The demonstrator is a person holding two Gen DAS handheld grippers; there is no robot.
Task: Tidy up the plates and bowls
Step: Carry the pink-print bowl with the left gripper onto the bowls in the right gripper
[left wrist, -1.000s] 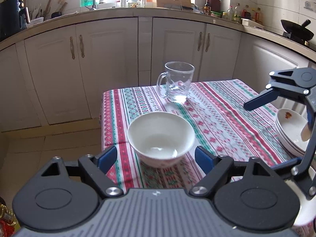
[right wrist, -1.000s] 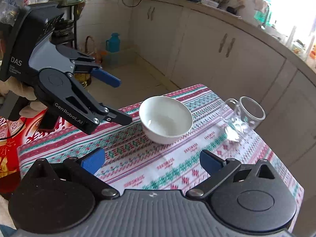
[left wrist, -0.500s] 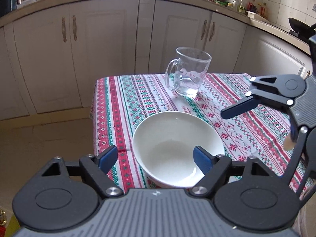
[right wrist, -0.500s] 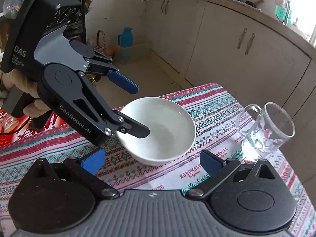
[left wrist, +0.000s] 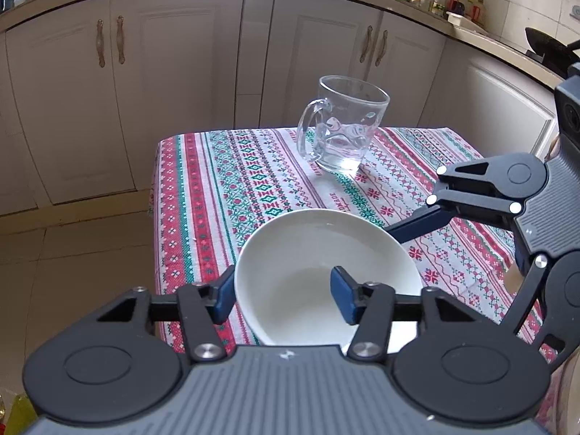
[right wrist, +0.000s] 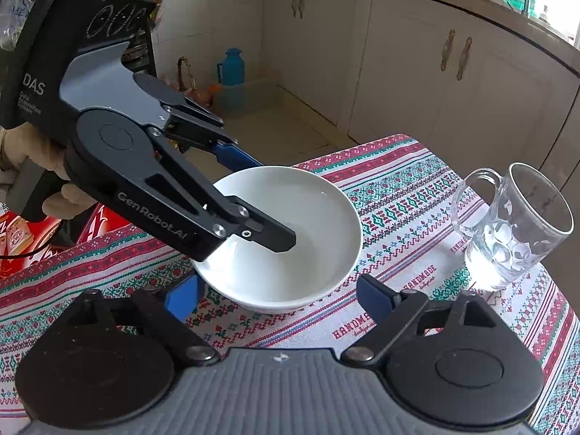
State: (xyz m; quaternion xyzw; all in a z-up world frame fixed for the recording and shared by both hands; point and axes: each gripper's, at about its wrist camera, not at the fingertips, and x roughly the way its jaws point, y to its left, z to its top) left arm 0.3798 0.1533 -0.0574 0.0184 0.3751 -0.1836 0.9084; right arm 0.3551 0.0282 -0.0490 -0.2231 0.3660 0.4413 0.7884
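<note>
Near the glass mug (left wrist: 342,133), on the patterned tablecloth (left wrist: 224,181), sat a white bowl (left wrist: 326,275): glazed, rigid, likely slippery and breakable; best pinched at the rim. Left gripper (left wrist: 284,299) straddled the bowl's wall, jaws closing, pads not visibly pressing. Right gripper (right wrist: 279,295) flanked the bowl outside, closing, nothing gripped.

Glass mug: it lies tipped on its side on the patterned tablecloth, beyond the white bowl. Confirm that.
Not quite. The glass mug stands upright, its mouth facing up, as the left wrist view shows. The rest holds: it is on the patterned tablecloth, beyond the white bowl.
</note>
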